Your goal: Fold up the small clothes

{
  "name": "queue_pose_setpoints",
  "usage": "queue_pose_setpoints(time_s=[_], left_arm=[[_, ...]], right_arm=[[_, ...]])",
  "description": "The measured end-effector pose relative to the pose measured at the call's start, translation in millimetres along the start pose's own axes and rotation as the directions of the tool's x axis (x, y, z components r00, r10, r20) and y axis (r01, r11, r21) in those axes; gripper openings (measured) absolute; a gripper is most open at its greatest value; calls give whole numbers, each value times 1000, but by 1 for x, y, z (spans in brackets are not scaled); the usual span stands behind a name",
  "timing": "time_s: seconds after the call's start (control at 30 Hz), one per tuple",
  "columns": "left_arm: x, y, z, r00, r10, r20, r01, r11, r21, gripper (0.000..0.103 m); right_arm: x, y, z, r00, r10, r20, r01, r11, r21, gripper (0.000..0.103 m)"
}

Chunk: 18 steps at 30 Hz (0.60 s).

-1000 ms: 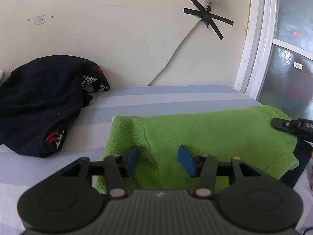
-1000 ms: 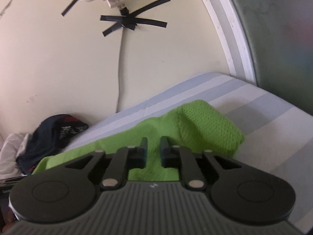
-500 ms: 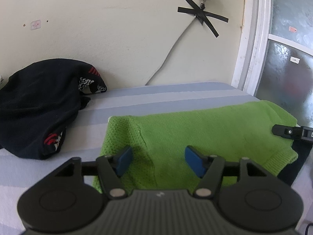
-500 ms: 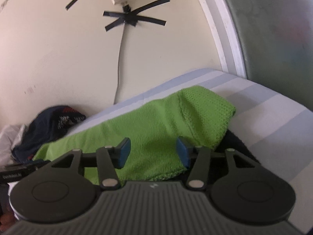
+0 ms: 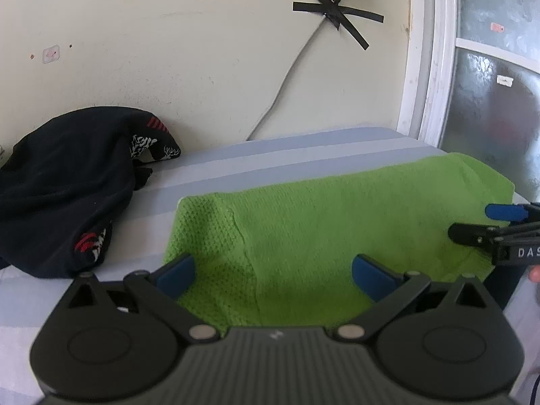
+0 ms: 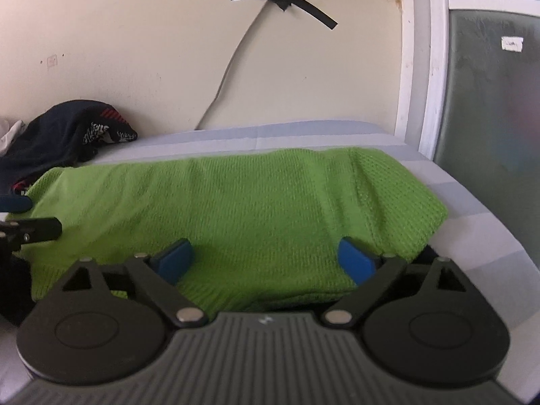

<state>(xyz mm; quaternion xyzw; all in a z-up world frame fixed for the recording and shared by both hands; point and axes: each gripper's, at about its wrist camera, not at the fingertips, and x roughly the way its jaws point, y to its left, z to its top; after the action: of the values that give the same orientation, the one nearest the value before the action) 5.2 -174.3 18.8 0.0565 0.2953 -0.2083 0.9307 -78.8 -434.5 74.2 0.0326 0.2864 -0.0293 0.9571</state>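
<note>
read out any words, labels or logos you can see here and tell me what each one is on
"DAS", cut off at the picture's edge: on the right tongs, seen from the left wrist.
White labels on the window glass: too blurred to read.
White print on the dark garment: unreadable.
Small emblem on the left tongs: no letters.

Bright green knit garment, folded flat, lying across striped bed

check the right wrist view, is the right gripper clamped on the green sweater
No, the right gripper stands wide open over the green sweater, its blue pads apart and pinching no fabric.
</note>
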Motion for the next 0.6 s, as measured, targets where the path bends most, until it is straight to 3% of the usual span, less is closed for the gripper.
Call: queue_pose_setpoints(time_s=[0.23,0.6], left_arm=[[1,-3,-1,1000,11,-17,-11,1000,24,103],[1,0,-1,1000,-4,-30,5,999,32,103]], right_arm=[[5,4,2,1000,-7,-23,7,1000,-5,103],[4,4,2,1000,0,-23,0,1000,-1,103]])
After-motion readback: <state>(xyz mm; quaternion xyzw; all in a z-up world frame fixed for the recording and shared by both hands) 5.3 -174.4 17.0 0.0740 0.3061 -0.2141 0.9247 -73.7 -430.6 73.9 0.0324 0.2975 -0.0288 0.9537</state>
